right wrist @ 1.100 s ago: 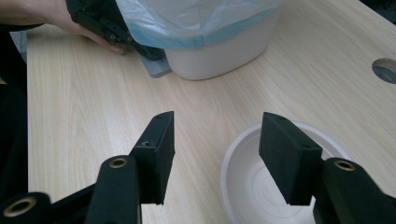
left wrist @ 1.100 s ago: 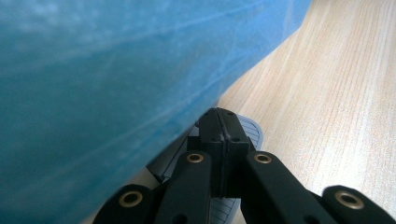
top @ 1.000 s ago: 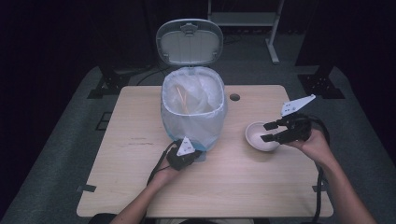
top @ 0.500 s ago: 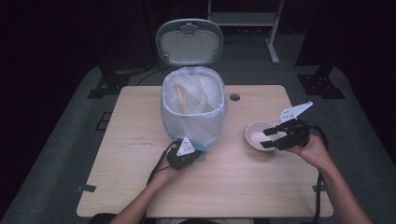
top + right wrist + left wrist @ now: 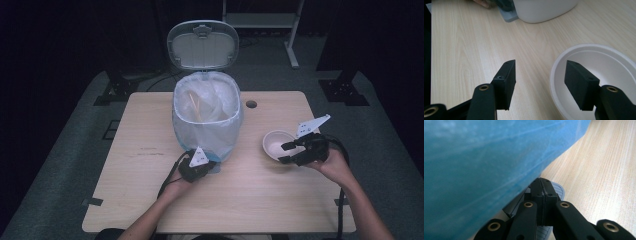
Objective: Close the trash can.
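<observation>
while open black jaws straddle its rim, the round white bowl (image 5: 599,75) sits on pale woodgrain.

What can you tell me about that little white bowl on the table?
The bowl is small, round, plain white, perhaps paper or foam, and looks empty. It sits upright on the wooden table, right of the lined bin. The right gripper straddles its near rim with open jaws, one inside, one outside, not yet pressing it.

Closed hand-held gripper (image 5: 543,185) on grey pedal (image 5: 557,190) — blue bag (image 5: 486,165) above.
</observation>
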A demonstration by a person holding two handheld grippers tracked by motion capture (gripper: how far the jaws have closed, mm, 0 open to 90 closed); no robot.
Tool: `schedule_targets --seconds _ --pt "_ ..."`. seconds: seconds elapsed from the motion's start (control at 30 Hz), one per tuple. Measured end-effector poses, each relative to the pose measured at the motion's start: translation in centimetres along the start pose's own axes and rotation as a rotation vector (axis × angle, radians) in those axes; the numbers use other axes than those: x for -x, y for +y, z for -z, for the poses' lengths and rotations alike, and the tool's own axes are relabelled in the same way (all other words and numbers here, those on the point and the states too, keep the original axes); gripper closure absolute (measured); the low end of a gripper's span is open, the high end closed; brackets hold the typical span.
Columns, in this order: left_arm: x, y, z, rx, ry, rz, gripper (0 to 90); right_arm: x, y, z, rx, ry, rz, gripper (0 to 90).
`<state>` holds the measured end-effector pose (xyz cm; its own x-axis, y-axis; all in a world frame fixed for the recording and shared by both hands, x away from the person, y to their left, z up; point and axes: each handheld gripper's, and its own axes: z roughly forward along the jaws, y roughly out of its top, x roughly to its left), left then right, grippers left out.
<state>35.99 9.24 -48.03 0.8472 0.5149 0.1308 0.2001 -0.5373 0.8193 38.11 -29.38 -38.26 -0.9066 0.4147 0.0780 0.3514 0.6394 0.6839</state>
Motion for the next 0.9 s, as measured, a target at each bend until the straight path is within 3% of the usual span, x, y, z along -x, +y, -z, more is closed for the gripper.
schedule_targets --seconds 0.9 --pt "0.0 0.0 0.0 -0.004 0.001 -0.009 90.0 1.0 -1.8 -2.0 -0.052 -0.007 -0.014 40.7"
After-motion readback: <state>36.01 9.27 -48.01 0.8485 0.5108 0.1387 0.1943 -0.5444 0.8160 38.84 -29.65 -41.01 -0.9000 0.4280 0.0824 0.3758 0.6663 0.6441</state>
